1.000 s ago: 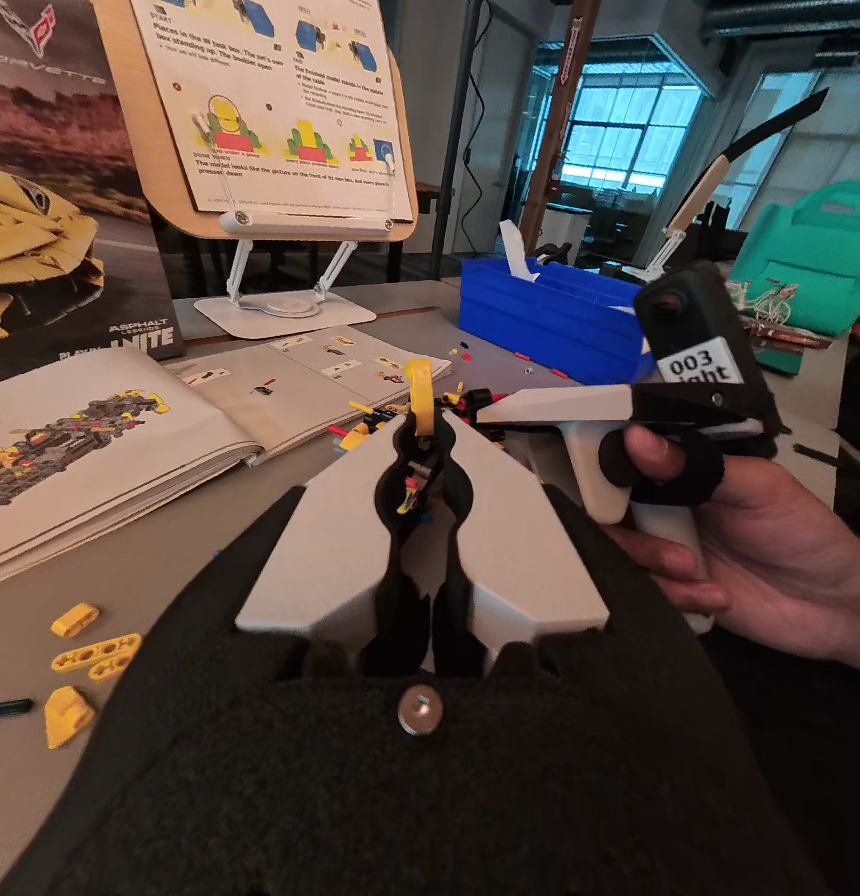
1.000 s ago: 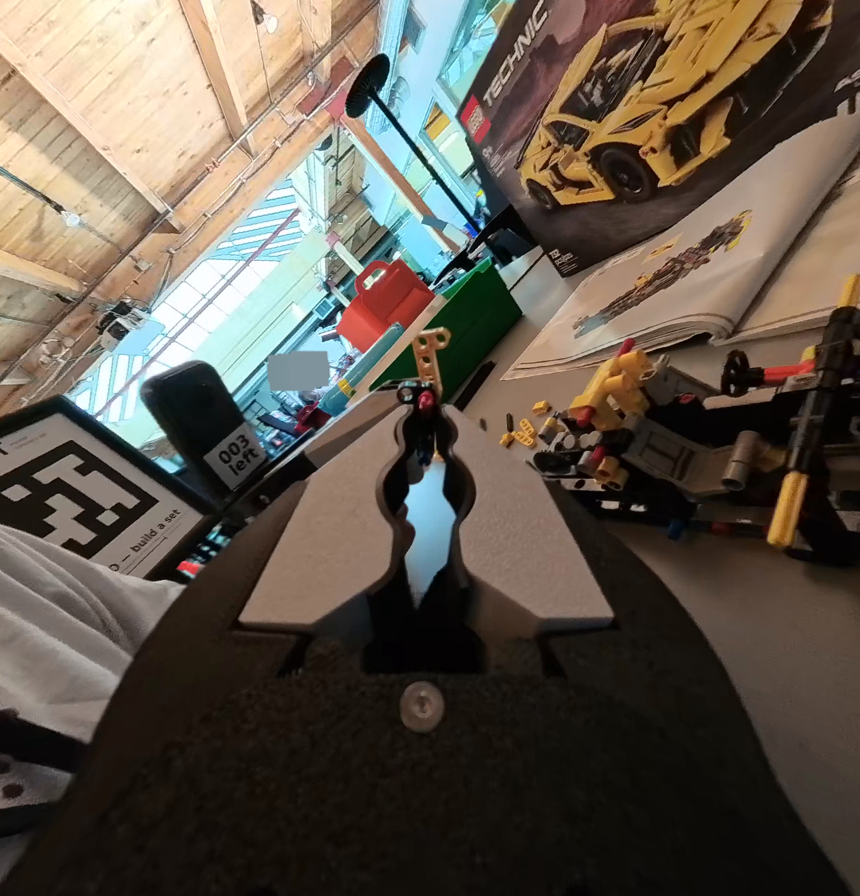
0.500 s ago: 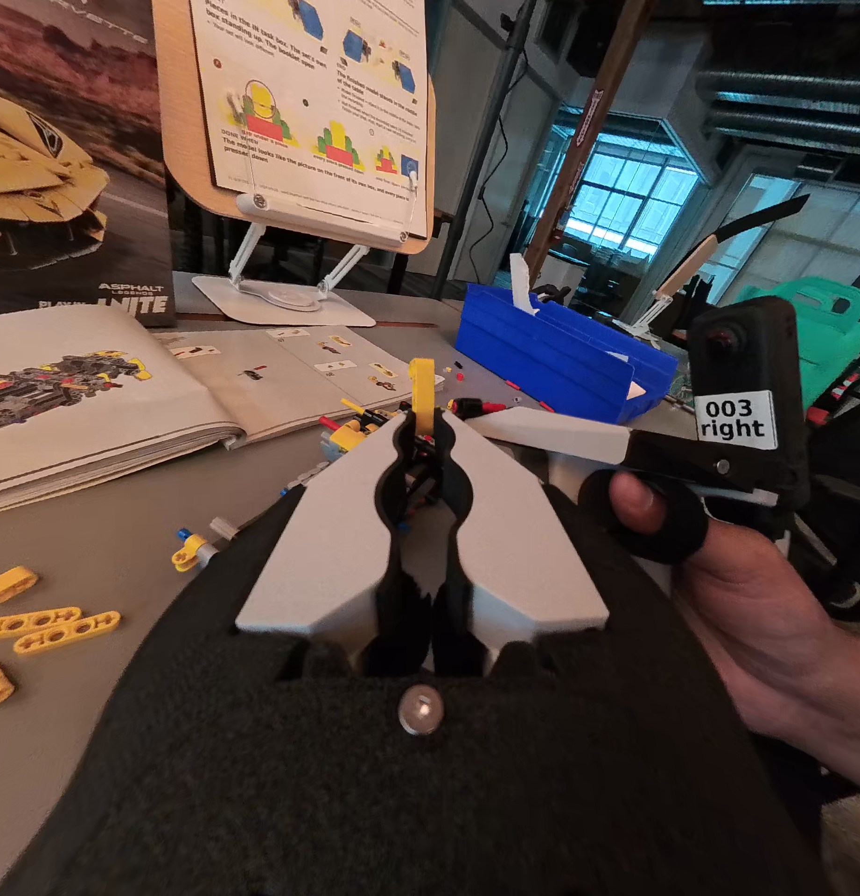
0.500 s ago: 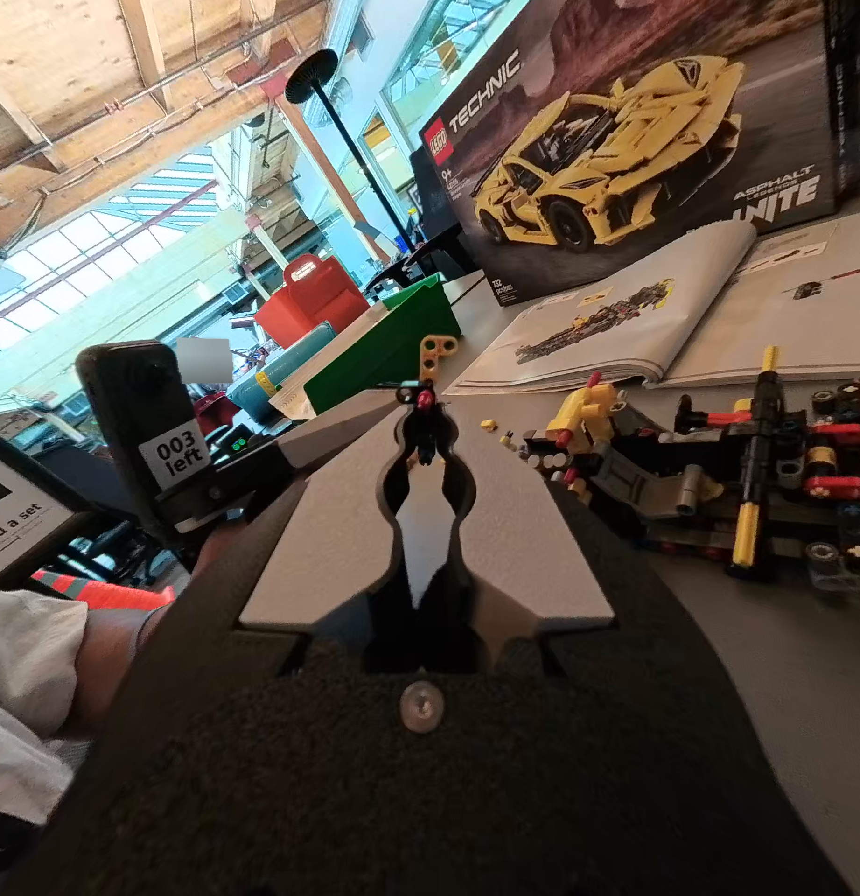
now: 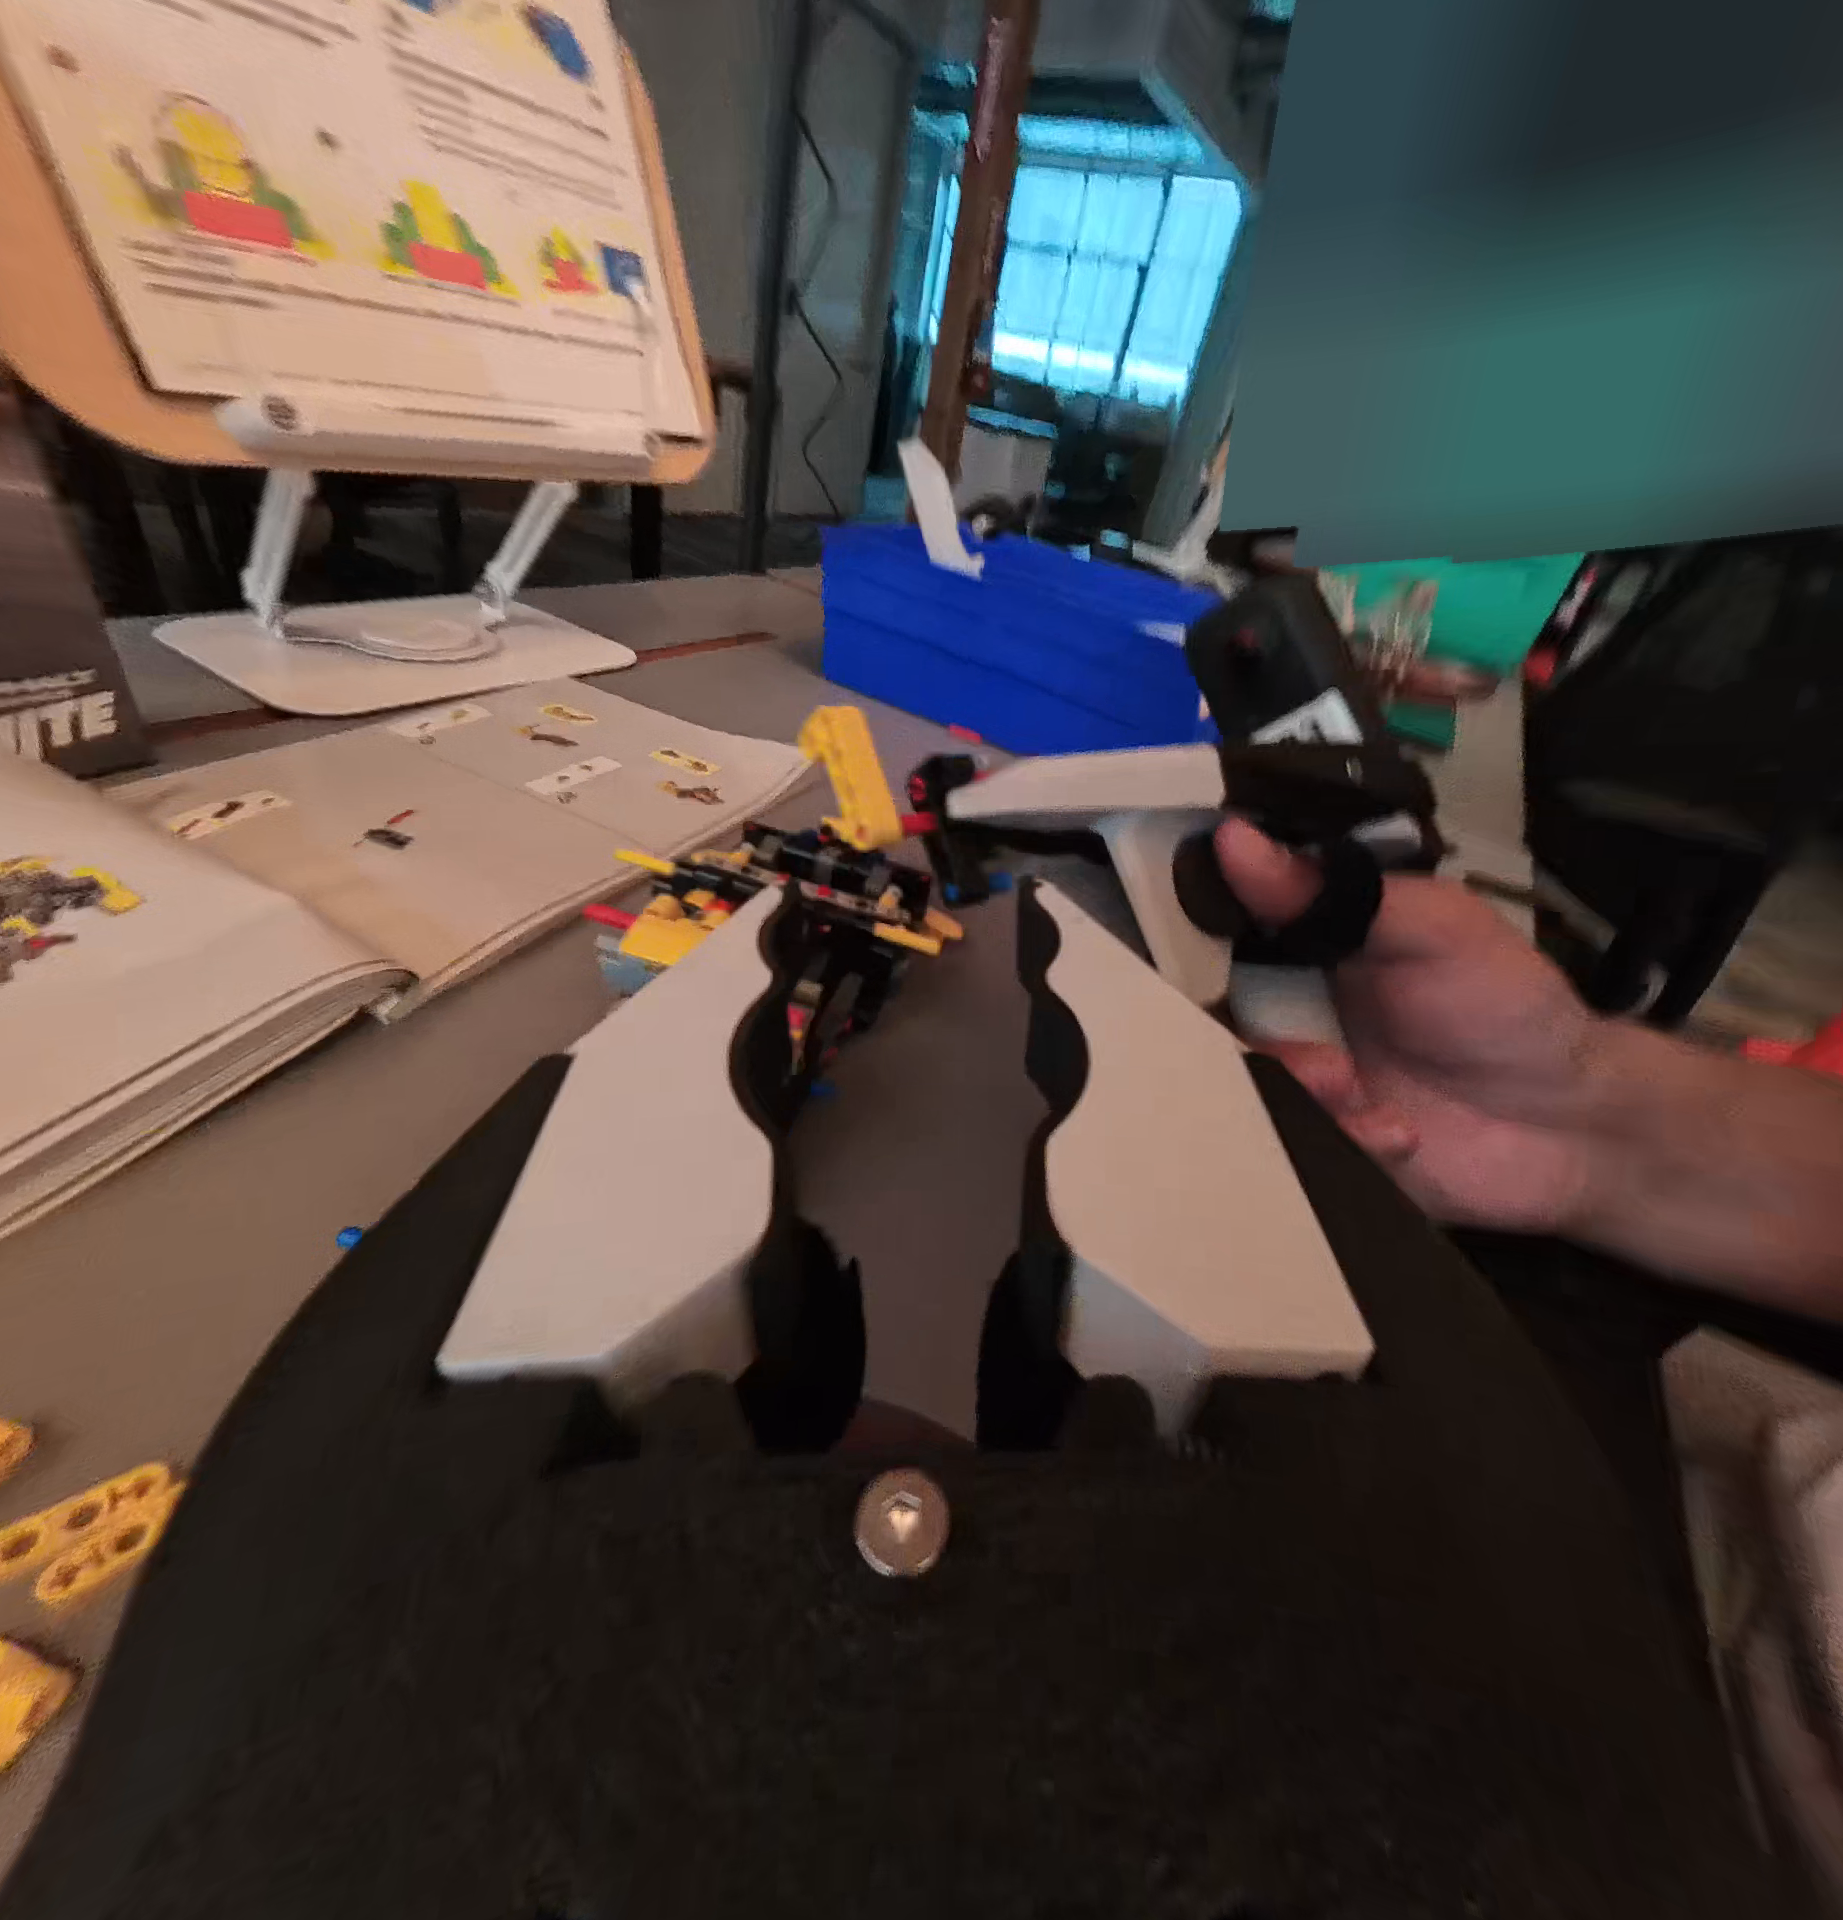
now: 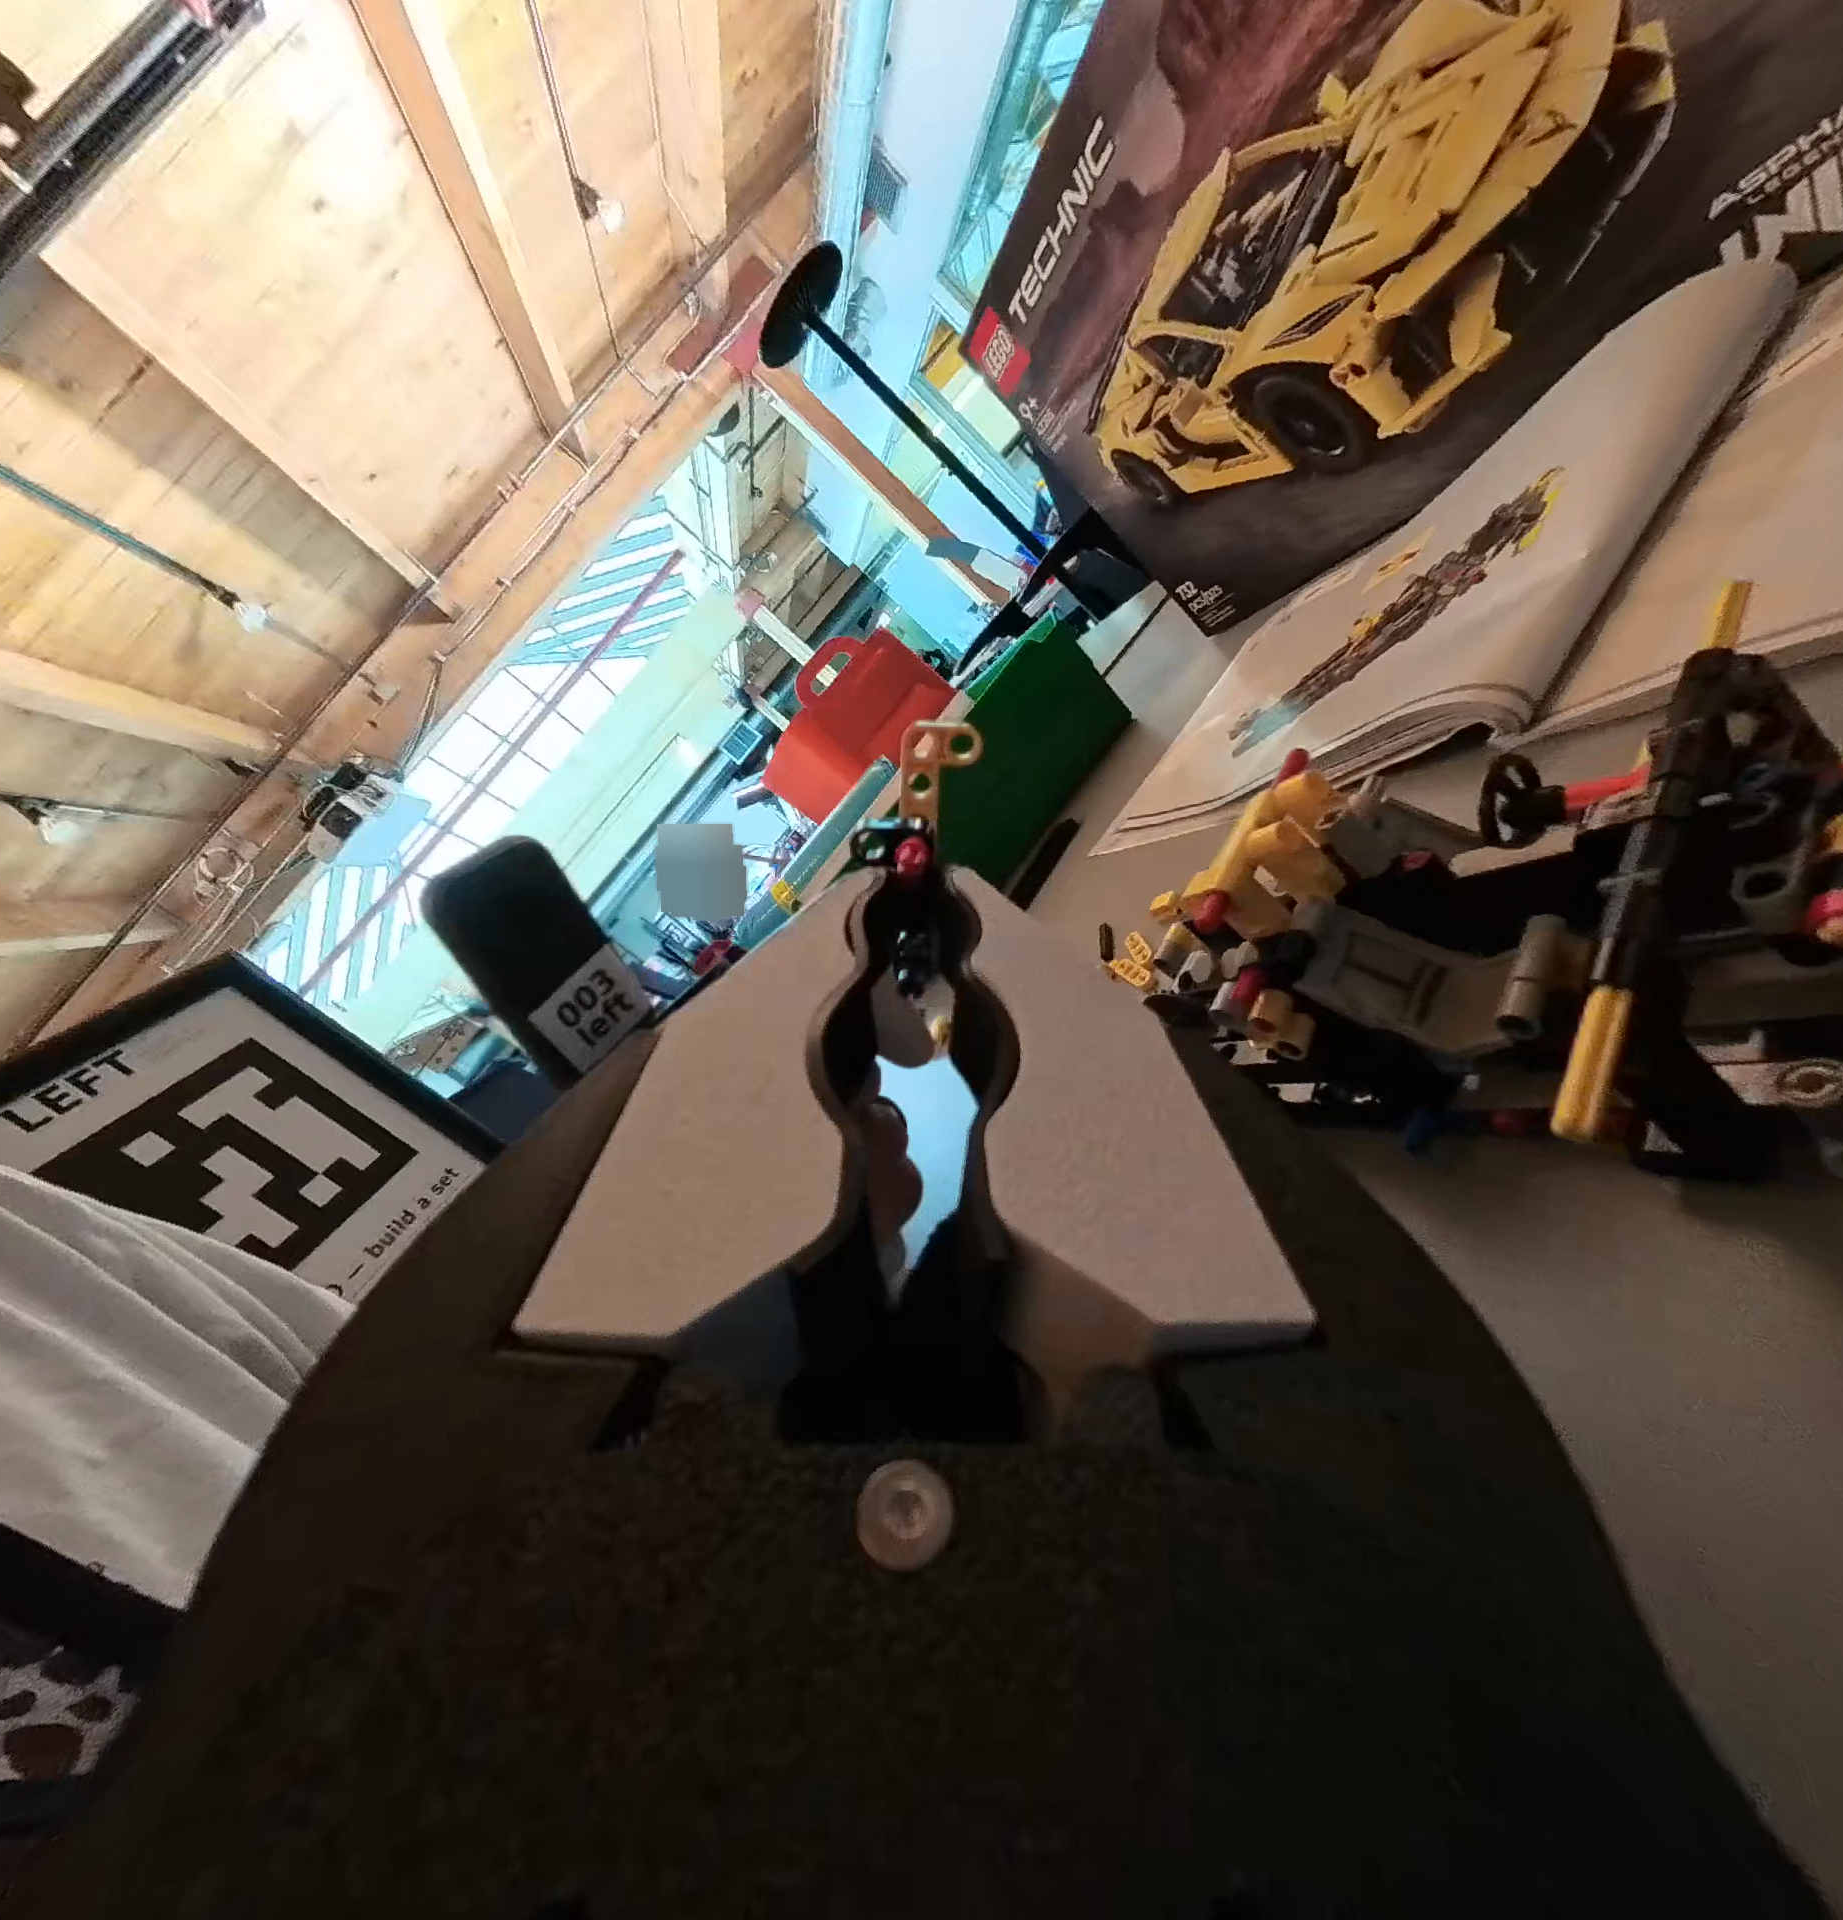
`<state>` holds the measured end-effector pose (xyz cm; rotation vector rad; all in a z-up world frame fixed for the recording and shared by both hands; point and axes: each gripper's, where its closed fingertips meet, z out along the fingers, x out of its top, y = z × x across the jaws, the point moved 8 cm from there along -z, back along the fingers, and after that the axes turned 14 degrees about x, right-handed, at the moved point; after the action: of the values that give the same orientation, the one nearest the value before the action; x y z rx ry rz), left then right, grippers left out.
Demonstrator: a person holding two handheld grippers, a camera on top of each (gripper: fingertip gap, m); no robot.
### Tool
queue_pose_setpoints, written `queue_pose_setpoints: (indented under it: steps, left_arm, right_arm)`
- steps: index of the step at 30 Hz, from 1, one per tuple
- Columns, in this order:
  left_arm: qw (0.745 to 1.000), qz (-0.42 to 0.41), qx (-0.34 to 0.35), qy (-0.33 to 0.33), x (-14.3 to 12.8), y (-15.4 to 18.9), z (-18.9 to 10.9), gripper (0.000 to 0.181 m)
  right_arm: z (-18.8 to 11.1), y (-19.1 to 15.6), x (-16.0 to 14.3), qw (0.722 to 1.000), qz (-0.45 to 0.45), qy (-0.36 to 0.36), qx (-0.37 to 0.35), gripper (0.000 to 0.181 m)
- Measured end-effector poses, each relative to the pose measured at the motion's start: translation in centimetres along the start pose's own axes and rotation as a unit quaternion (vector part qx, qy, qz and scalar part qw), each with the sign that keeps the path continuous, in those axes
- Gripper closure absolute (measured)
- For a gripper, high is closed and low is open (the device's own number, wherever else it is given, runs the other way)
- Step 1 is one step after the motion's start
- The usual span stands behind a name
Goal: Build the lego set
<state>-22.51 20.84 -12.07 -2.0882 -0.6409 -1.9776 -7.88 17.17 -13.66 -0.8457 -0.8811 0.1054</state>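
Your left gripper [image 5: 896, 904] has its jaws apart and holds nothing. Your right gripper [image 6: 912, 883] is clamped on a small black-and-red sub-assembly [image 6: 909, 904] carrying a yellow angled beam [image 6: 932, 774], held above the worktop [image 5: 304, 1164]. The chassis [image 6: 1582, 966] rests near the booklet [image 6: 1519, 582]. Risk: the grip is narrow at the tips, so the beam can pivot or slip when you press it home.

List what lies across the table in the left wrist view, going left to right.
Loose yellow lego pieces → open instruction booklet → partly built lego model → right hand-held gripper pinching a small black and red piece, with the yellow beam beside it → the hand holding it.
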Motion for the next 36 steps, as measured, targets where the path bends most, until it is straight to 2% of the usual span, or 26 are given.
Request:
queue_pose_setpoints:
  steps: [4,12,19,36]
  left_arm:
    - [0.997,0.074,0.037,-0.008,-0.3,1.1,0.6,0.134]
    - [0.991,0.106,0.076,0.007,-0.3,1.1,0.3,0.143]
    - [0.992,0.1,0.072,0.002,-0.5,1.0,0.3,0.145]
    - [0.989,0.092,0.111,0.025,-0.1,2.0,0.3,0.149]
  right_arm:
    - [0.7,-0.6,-0.5,0.998,-0.046,-0.033,-0.015,0.175]
    - [1.4,-1.1,-1.2,0.991,-0.097,-0.077,-0.045,0.175]
    - [1.3,-0.6,-1.3,0.995,-0.052,-0.076,-0.026,0.175]
    - [1.4,-0.9,-1.2,0.996,-0.063,-0.055,-0.017,0.175]
